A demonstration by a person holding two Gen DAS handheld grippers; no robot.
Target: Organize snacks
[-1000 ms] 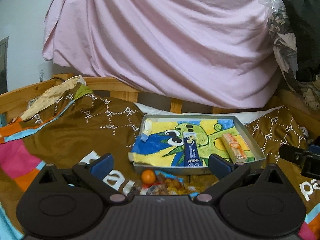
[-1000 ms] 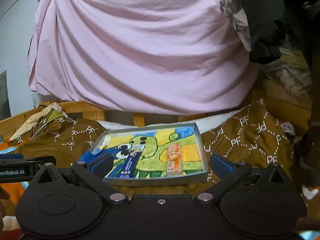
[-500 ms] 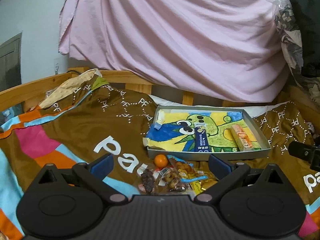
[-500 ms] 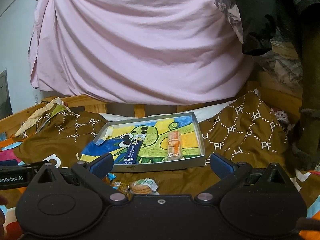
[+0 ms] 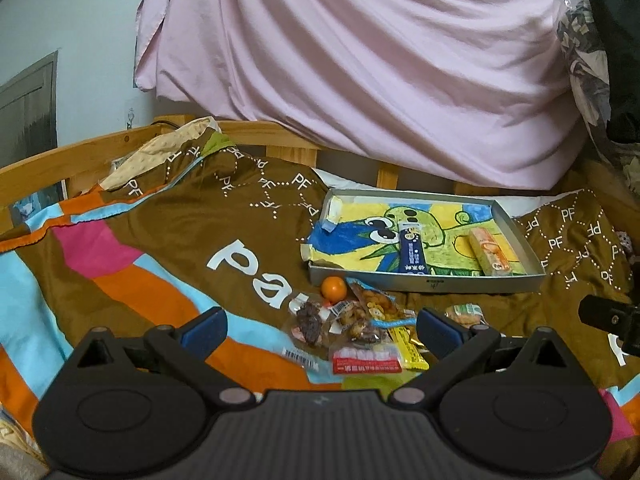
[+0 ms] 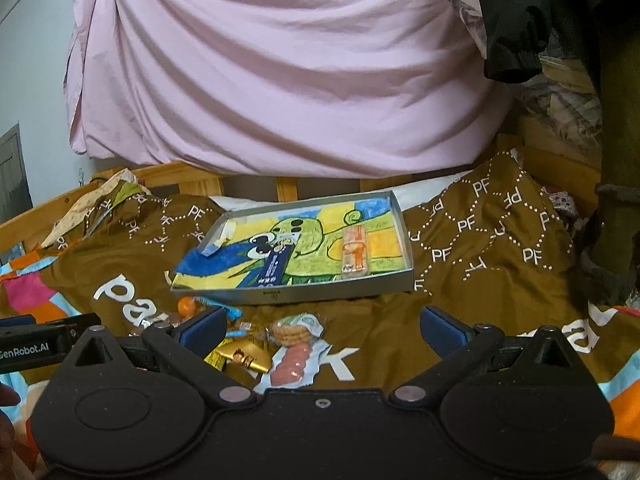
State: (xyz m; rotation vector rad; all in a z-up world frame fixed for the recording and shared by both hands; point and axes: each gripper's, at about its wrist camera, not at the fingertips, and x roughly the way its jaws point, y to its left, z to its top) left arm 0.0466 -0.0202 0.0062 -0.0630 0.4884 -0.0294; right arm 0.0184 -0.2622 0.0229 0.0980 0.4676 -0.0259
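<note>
Nearest, in the left wrist view: left gripper [image 5: 320,326] spread wide, blue pads well apart, nothing between them, hovering above a patterned brown blanket [image 5: 168,248]. Just past the pads, a loose pile of snacks [image 5: 356,324] on the blanket: a red-and-white packet [image 5: 366,360] closest, a yellow wrapper [image 5: 408,346] touching it on the right, a clear bag with dark pieces [image 5: 308,320] to the left, a bag of brown nuggets [image 5: 374,304] behind. A small orange ball [image 5: 334,288] at the far left edge of the pile, just beside the near wall of a tray [image 5: 432,286].

In the right wrist view: right gripper [image 6: 322,330] likewise wide open and empty, over the same blanket. Between its pads, a pink ridged snack [image 6: 290,364] in clear wrap, a round biscuit pack [image 6: 294,330] just beyond it, a gold wrapper [image 6: 244,354] to the left. Part of the left gripper's body visible at the far left edge, labelled in white.

Farther on: shallow grey tray resting flat on the blanket, lined with a crayon drawing [image 5: 440,236] of a green creature on yellow and blue. Inside, a dark blue stick pack [image 5: 412,250] near the middle, lying lengthwise, and an orange wrapped bar [image 5: 490,256] to its right, apart from it.

Beyond the tray: a wooden rail [image 5: 288,148], then a hanging pink sheet [image 5: 360,60] across the back. Dark clothing [image 6: 516,20] at the far right.
</note>
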